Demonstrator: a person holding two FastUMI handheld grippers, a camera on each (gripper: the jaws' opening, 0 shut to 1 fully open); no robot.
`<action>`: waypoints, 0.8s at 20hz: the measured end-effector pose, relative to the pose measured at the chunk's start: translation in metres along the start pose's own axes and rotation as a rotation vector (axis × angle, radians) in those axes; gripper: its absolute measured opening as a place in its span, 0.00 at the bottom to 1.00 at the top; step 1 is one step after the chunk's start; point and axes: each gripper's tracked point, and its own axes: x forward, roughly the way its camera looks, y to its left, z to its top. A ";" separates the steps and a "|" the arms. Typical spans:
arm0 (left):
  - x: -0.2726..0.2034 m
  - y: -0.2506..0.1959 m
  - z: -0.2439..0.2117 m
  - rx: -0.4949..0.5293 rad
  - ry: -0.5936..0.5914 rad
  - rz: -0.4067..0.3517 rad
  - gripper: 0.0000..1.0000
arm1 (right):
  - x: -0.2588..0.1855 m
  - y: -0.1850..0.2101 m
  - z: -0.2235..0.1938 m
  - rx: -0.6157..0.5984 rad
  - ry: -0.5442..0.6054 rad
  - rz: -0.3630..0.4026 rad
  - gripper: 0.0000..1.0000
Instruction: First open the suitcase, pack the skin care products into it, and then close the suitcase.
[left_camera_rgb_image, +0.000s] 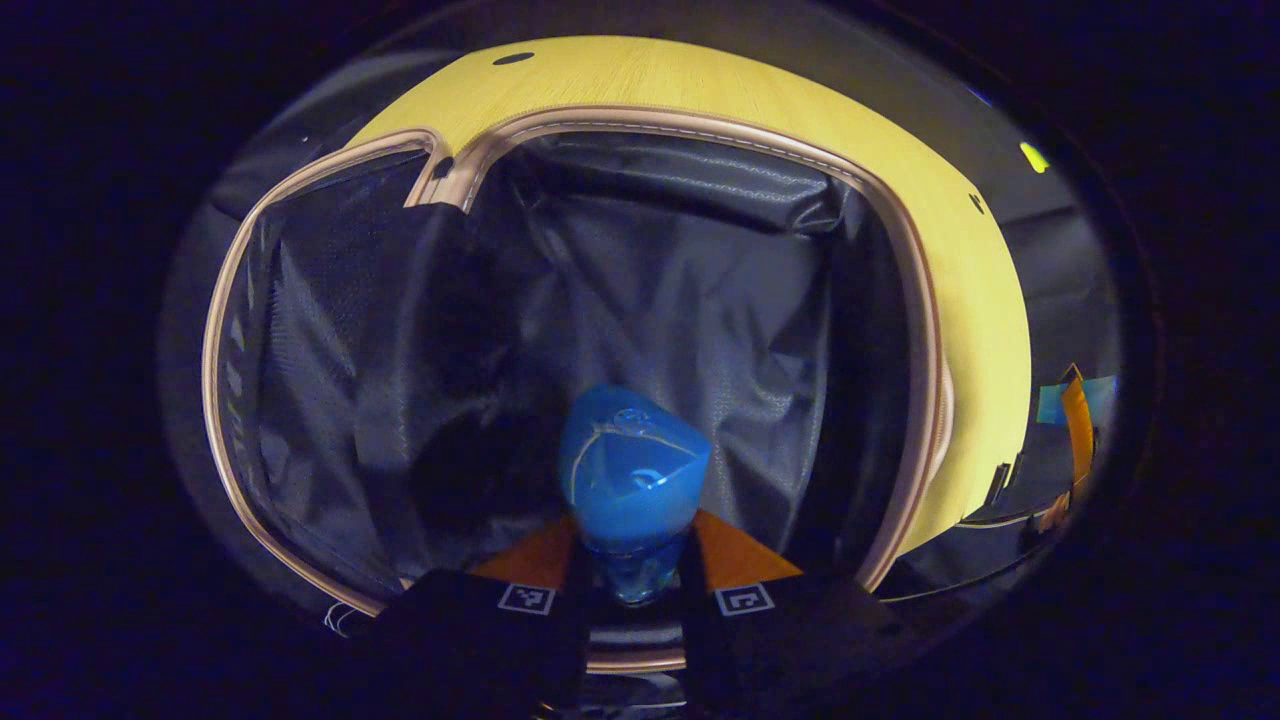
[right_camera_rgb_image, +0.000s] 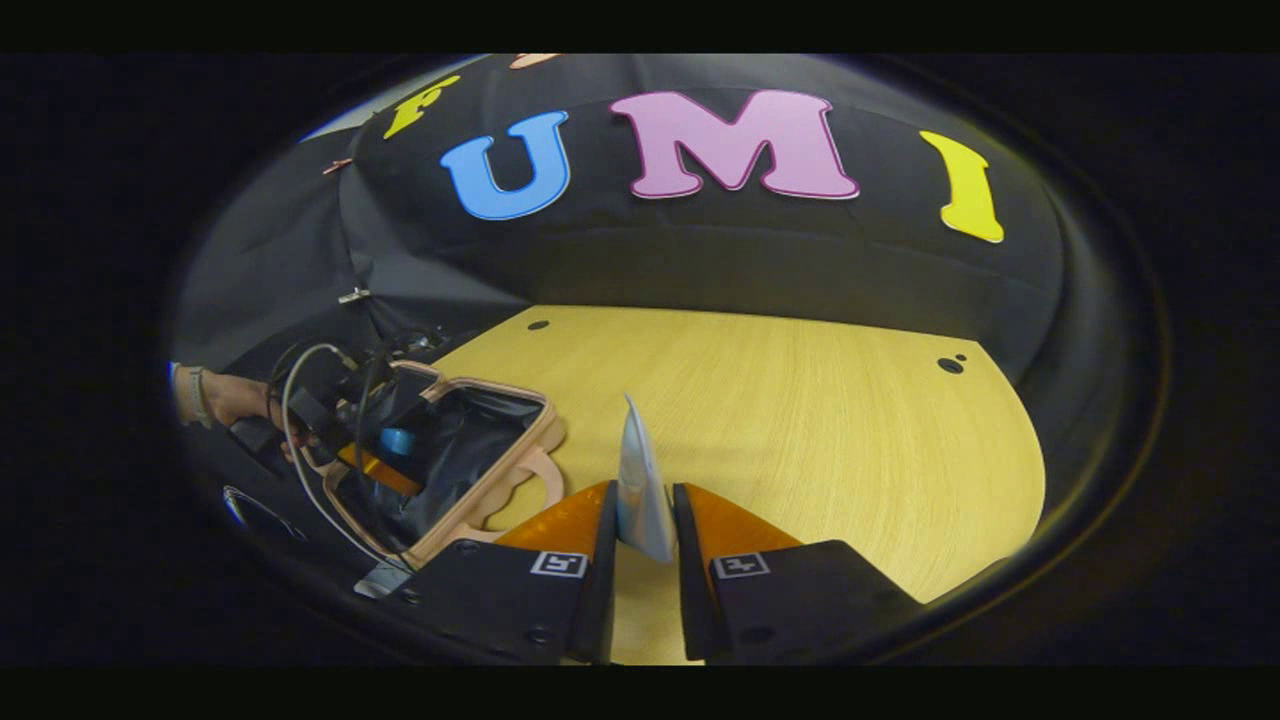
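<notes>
The left gripper view looks steeply down from close above into the open suitcase (left_camera_rgb_image: 650, 280), with the table (left_camera_rgb_image: 640, 85) at its far edge. The right gripper view sits low and farther back, facing across the table (right_camera_rgb_image: 780, 420) toward the booth wall; both views share the suitcase (right_camera_rgb_image: 470, 440).

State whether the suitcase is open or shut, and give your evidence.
Open. The suitcase has its rim unzipped, its dark lining is exposed, and the left gripper holds a blue bottle over the interior.
</notes>
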 end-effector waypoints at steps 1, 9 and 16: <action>0.004 0.001 -0.002 -0.001 0.002 0.003 0.43 | 0.000 0.006 -0.004 -0.007 0.012 -0.003 0.30; -0.009 0.008 -0.008 0.027 -0.080 -0.028 0.66 | 0.008 0.066 -0.007 -0.007 0.062 0.037 0.31; -0.091 0.008 0.009 0.012 -0.333 -0.227 0.83 | 0.035 0.163 -0.014 0.066 0.170 0.203 0.30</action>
